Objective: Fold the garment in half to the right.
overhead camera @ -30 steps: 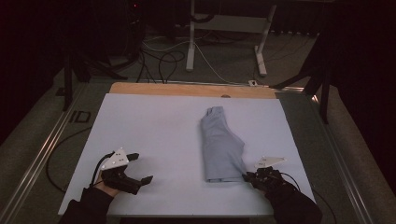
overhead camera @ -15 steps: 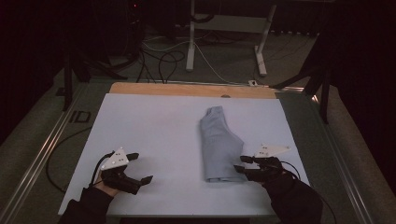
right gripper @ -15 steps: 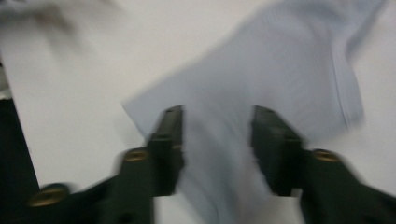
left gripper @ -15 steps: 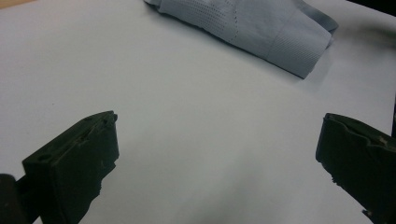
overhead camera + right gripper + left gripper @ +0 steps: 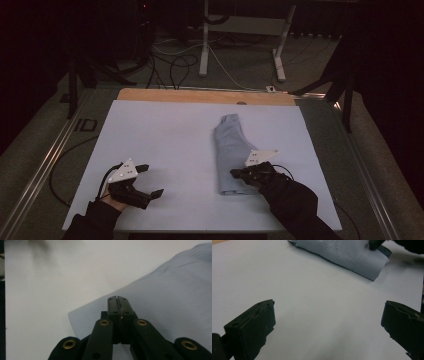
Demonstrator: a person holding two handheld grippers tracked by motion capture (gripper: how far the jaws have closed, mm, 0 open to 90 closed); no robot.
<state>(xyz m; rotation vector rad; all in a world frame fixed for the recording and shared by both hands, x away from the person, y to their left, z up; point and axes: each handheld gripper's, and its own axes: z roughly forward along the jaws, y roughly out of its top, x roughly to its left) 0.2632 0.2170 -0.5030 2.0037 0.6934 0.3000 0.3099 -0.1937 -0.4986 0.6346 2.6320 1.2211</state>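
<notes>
**Ana:** Pale blue cloth (image 5: 231, 152), folded into a long strip, lies on the white table (image 5: 165, 130), toward 4 o'clock from the table's middle. Its narrow end points to 12 o'clock and its wide end to 6 o'clock.

**Ben:** And the right gripper (image 5: 235, 173)?

**Ana:** It is over the 6 o'clock end of the cloth. Its jaws have just been closing and now stand together. In the right gripper view the pads meet, and I see no fold of cloth between them, only fabric below and behind the tip.

**Ben:** So what is the risk?

**Ana:** I think the jaws may have closed on nothing, or on one thin layer only. If the hand lifts now, the cloth could stay on the table. Or only the top layer could come up, and then the fold would open.

**Ben:** Anything else?

**Ana:** The tip is low on the fabric. If it drags to 9 o'clock, it could push the whole strip and wrinkle it, because nothing is holding the far end.

**Ben:** What about the left gripper (image 5: 154, 179)?

**Ana:** It is near the table's 7 o'clock corner, well apart from the cloth. Its jaws are wide apart over bare table and hold nothing. From there it cannot steady the cloth, so any slip on the right side would go uncorrected.
</notes>
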